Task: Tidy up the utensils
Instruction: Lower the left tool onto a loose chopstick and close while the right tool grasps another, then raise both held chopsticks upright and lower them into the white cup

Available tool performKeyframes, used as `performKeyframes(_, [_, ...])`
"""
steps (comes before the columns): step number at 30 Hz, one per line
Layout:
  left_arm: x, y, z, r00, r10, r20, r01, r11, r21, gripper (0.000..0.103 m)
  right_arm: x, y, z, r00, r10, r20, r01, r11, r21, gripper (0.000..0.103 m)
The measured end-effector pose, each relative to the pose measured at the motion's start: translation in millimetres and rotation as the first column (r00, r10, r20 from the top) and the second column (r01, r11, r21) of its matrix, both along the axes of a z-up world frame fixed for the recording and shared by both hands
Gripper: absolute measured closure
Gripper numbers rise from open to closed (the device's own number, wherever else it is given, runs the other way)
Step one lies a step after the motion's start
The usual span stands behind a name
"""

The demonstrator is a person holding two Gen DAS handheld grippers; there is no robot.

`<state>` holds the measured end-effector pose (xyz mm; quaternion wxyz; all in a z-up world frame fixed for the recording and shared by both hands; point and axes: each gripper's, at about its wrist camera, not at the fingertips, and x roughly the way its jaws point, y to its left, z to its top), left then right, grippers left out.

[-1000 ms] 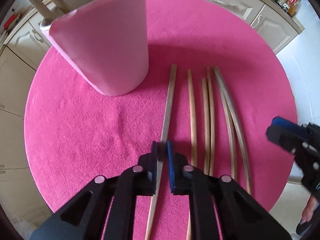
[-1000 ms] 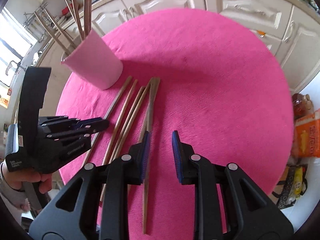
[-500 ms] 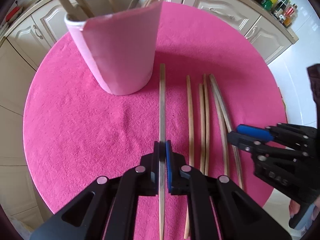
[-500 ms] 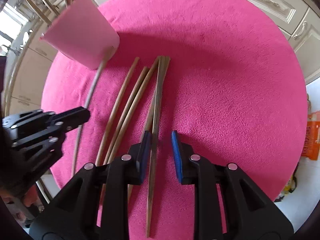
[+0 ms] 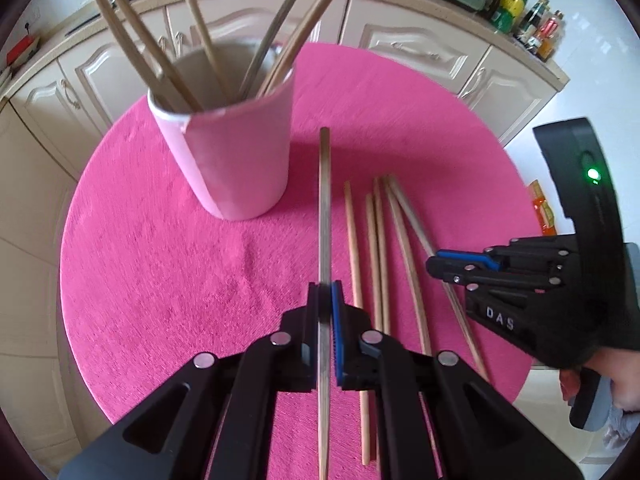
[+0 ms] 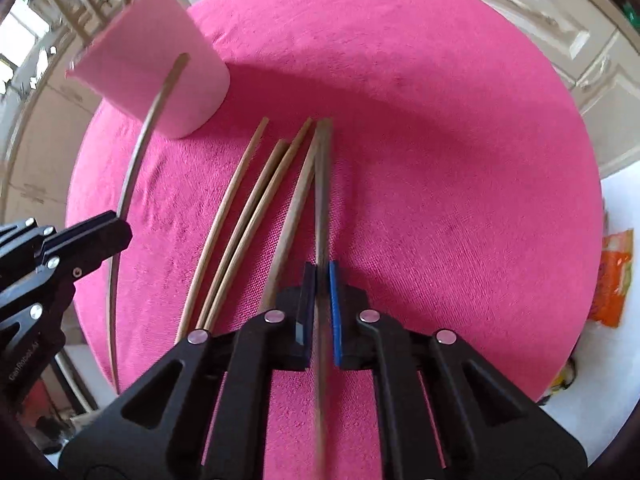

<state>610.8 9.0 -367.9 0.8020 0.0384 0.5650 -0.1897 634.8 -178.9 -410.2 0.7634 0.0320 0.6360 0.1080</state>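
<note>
A pink cup [image 5: 236, 152] holding several wooden sticks stands at the back left of the round pink tablecloth [image 5: 160, 280]. My left gripper [image 5: 325, 300] is shut on a greyish stick [image 5: 325, 200], which is raised off the cloth and points toward the cup's right side. Several more sticks [image 5: 376, 256] lie side by side to its right. In the right wrist view, my right gripper [image 6: 322, 280] has its jaws closing, and the pads press on the rightmost dark stick [image 6: 322, 192], which lies on the cloth. The left gripper [image 6: 116, 236] and its stick [image 6: 134, 164] show at the left, in front of the cup [image 6: 160, 76].
Cream kitchen cabinets [image 5: 420, 44] ring the table, with bottles [image 5: 532, 20] on the counter at the back right. An orange packet [image 6: 616, 276] lies on the white floor to the right. The right half of the cloth [image 6: 460, 180] is bare.
My left gripper has lifted its stick off the cloth and swung it straight beside the cup. My right gripper has settled over the rightmost stick and shut on it.
</note>
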Motion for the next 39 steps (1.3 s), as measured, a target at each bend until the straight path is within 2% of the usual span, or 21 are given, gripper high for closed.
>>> performKeyframes(4, [-12.7, 3.6, 18.4, 0.999, -0.005, 0.053, 0.007, 0.999, -0.038, 0.097, -6.7, -19.2, 15.6, 0.998, -0.046, 0.031, 0.043, 0.993, 0.109, 0.096])
performKeyframes(9, [-22.6, 0.6, 41.2, 0.992, -0.012, 0.13, 0.025, 0.995, -0.098, 0.097, -14.5, -35.8, 43.0, 0.991, -0.081, 0.106, 0.059, 0.979, 0.196, 0.096])
performKeyframes(15, [-29.4, -2.7, 69.5, 0.974, -0.017, 0.227, 0.056, 0.985, -0.166, 0.097, -29.3, -40.3, 81.1, 0.967, -0.124, 0.221, 0.055, 0.954, 0.294, 0.096])
performKeyframes(20, [-31.1, 2.0, 95.0, 0.958, 0.021, 0.287, 0.04, 0.978, -0.207, 0.097, -17.8, -27.7, 111.7, 0.943, -0.149, 0.296, 0.036, 0.934, 0.357, 0.097])
performKeyframes(30, [-22.1, 11.9, 116.2, 0.93, 0.108, 0.352, -0.017, 0.967, -0.254, 0.097, -6.8, -12.6, 146.6, 0.923, -0.12, 0.366, -0.031, 0.924, 0.382, 0.096])
performKeyframes(36, [-12.8, 19.9, 129.0, 0.891, 0.183, 0.416, -0.064, 0.957, -0.282, 0.097, -2.4, -2.3, 164.0, 0.903, -0.096, 0.418, -0.069, 0.93, 0.361, 0.096])
performKeyframes(39, [-5.2, 28.7, 138.0, 0.857, 0.242, 0.454, -0.095, 0.942, -0.323, 0.097, 2.5, 4.3, 173.0, 0.889, -0.081, 0.451, -0.092, 0.933, 0.348, 0.096])
